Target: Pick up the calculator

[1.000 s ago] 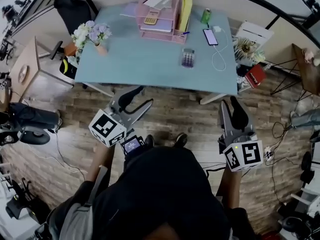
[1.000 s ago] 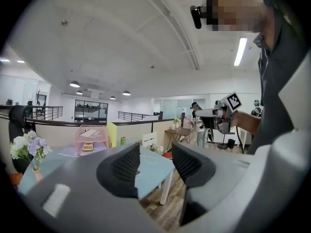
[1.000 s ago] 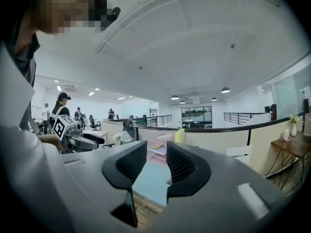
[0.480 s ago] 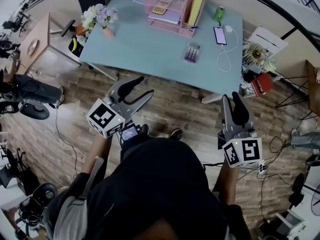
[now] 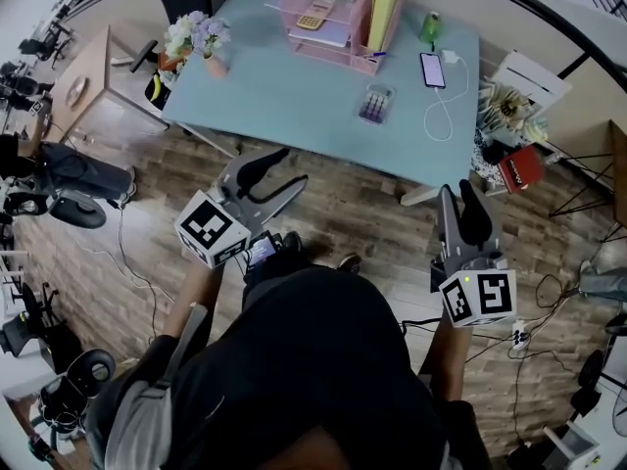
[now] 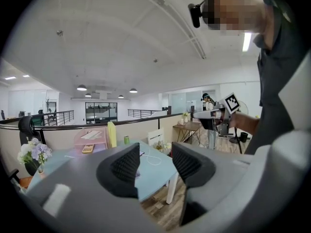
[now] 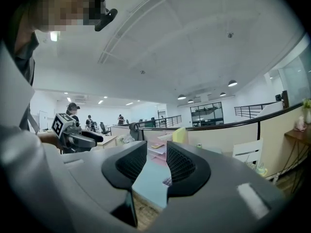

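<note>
approach step, nothing gripped yet. both grippers hung over the wood floor (image 5: 372, 233), off the near edge of the blue table (image 5: 284, 106), neither touching it.

left gripper (image 5: 286, 167): jaws well apart and empty, only the table showing through the gap. right gripper (image 5: 458, 196): jaws narrower, a slim gap between them, also empty.

grey calculator (image 5: 375, 104) lay flat on the table, right of its middle, keys up, bare top all round it. a second, yellow calculator (image 5: 313, 21) sat in the pink tray rack (image 5: 333, 55) at the table's far edge. the task line did not say which; the grey one looked the easier take. phone (image 5: 432, 70) lay toward the table's right end.

judged next: carry the right gripper forward over the table, widen its jaws, then come down across the calculator's narrow sides. it looked thin and flat, so the jaws would need to go low, nearly onto the table top.
</note>
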